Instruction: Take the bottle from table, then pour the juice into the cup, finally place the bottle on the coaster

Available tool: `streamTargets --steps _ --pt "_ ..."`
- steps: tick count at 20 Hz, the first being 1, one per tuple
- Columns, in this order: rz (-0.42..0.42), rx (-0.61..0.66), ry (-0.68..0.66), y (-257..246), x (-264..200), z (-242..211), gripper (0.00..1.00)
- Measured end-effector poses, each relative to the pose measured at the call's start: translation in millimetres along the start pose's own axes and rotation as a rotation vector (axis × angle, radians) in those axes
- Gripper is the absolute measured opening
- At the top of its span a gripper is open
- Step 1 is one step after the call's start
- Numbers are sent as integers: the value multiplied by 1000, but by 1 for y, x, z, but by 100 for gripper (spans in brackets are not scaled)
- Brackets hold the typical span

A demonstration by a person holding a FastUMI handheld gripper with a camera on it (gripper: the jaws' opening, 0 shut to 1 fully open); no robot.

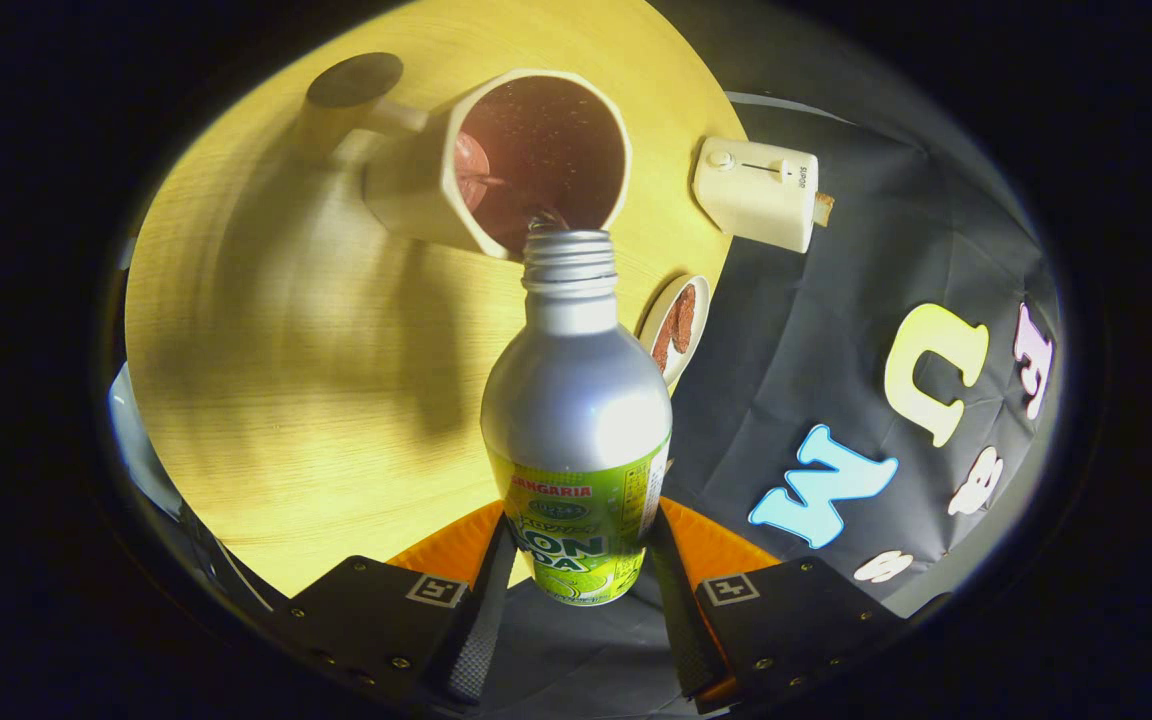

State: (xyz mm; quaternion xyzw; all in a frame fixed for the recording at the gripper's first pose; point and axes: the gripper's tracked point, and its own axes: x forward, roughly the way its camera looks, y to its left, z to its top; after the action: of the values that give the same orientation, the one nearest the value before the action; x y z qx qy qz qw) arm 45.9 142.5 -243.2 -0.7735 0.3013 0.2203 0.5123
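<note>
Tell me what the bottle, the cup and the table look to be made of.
Bottle, clamped between the gripper's fingers: looks like aluminium, matte silver with a soft sheen, a threaded neck and a glossy green printed label.
Cup: cream, smooth and thick-walled, likely glazed ceramic, possibly plastic.
Table: pale wood grain, perhaps laminate.

1 bottle (576, 400), 1 cup (496, 160), 1 coaster (354, 80), 1 toaster (756, 192), 1 plate (676, 328), 1 surface (296, 380), 1 hand-held gripper (576, 620) with 2 fingers (481, 620).
</note>
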Motion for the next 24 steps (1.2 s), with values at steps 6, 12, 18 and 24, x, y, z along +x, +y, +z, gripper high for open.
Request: streamTargets --steps 6,12,18,24 --pt "4 -14 8 -2 0 0 70" --pt "7 -44 12 -9 2 4 70" --pt "12 -78 29 -14 0 0 70" --pt "14 -116 53 -21 -3 -3 70"
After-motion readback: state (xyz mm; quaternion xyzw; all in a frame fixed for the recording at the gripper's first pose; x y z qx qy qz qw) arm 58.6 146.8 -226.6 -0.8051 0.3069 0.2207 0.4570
